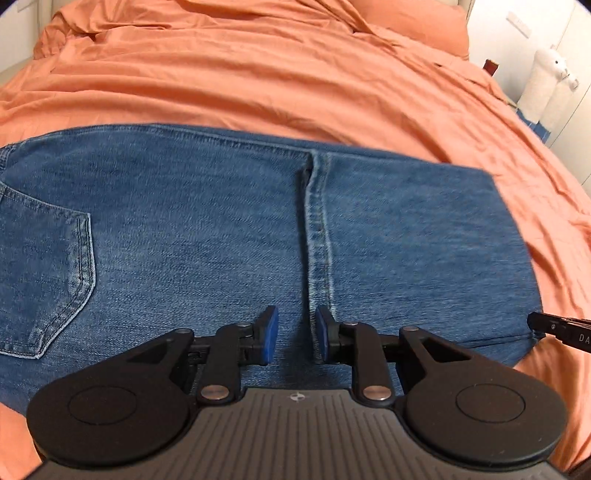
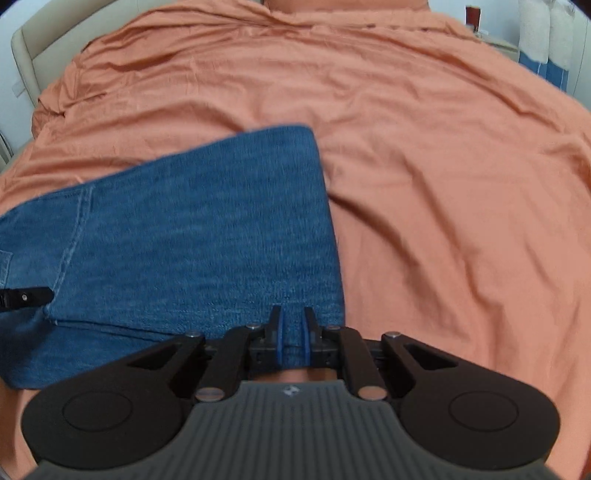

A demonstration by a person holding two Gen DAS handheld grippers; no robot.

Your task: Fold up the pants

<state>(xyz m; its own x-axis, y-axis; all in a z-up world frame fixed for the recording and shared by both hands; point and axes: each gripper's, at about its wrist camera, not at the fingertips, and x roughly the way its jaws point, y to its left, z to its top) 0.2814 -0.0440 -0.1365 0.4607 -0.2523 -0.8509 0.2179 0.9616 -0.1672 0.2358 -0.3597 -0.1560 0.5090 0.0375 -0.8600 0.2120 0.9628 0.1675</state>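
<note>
Blue jeans (image 1: pixel 184 229) lie folded on the orange bed sheet (image 1: pixel 258 74), back pocket (image 1: pixel 44 277) at the left and a stitched hem (image 1: pixel 317 240) running toward me. My left gripper (image 1: pixel 296 334) hovers over the denim near that hem, its blue pads apart and nothing pinched between them. In the right wrist view the folded end of the jeans (image 2: pixel 203 229) lies to the left. My right gripper (image 2: pixel 294 332) is shut on a fold of denim at the near edge. Each gripper's tip shows at the edge of the other's view, the right (image 1: pixel 554 330) and the left (image 2: pixel 26 297).
The wrinkled sheet (image 2: pixel 443 184) spreads far and right of the jeans. An orange pillow (image 1: pixel 424 29) lies at the head of the bed. A white plush toy (image 1: pixel 546 81) stands beside the bed at the right, and a beige bed frame (image 2: pixel 33 48) edges the far left.
</note>
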